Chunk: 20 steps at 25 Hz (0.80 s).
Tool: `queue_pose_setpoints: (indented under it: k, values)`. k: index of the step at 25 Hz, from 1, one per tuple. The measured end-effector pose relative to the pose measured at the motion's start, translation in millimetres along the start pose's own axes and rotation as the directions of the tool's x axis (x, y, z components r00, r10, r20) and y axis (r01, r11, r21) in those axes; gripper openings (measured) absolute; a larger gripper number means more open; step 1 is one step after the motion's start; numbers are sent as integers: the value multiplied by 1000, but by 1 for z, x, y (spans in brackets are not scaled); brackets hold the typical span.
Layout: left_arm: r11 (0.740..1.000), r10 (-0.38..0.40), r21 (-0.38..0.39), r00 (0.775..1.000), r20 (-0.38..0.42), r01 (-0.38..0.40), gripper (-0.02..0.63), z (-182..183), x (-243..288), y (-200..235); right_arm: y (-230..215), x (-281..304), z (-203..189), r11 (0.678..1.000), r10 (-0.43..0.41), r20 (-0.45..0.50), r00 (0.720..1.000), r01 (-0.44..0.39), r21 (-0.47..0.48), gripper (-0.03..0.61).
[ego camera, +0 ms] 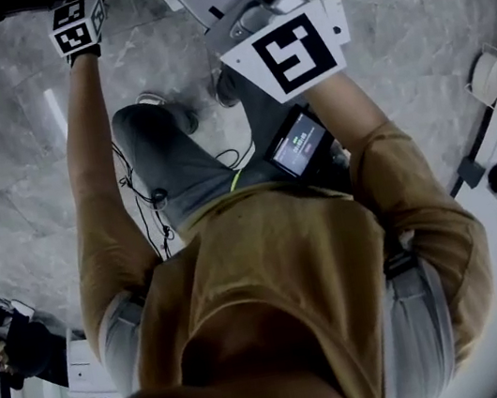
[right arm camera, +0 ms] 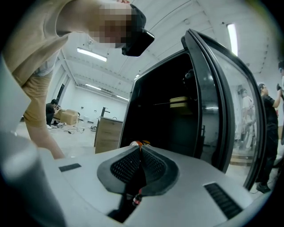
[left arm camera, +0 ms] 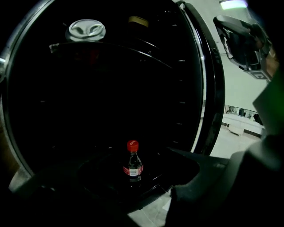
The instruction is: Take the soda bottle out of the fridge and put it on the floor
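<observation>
Soda bottle [left arm camera: 133, 165]: glossy clear plastic, smooth red cap. Fridge [right arm camera: 159, 115] at 12 o'clock beyond: glossy black, glass door [right arm camera: 242, 115]. Floor [ego camera: 18, 186]: polished veined stone. Right gripper [right arm camera: 141, 148]: matt grey plastic, dimpled rubbery pads [right arm camera: 126, 166].

Dim, fisheye-warped; fridge interior [left arm camera: 111, 111] near black; ceiling strips [right arm camera: 92, 54] glare.

Mustard short-sleeved shirt [ego camera: 271, 275], grey trousers [ego camera: 175, 159], light shoes [ego camera: 155, 98], black cables [ego camera: 134, 180] along leg, grey shoulder straps [ego camera: 422, 306].
</observation>
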<state>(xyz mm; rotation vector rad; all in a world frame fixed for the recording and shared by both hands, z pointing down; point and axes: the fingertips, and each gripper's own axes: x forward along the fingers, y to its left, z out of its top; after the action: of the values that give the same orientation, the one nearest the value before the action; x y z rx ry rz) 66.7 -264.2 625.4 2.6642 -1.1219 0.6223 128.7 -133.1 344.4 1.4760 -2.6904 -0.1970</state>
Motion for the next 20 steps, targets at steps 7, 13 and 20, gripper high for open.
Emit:
queue_pose_setpoints:
  k: [7,13,20]
  values:
    - [1000,10,-10,1000,25,-10,290,-26,36,7,0,4,-51,1000,4,9,1000,-4,1,2]
    - [998,-22,-63,999,47,25,356,-45,69,20,7,14,-96,1000,22,-12,1000,-22,1,3]
    - [998,-31,-43,998,62,34,359,-47,89,18,6,8,-110,999,28,1,1000,-28,37,2]
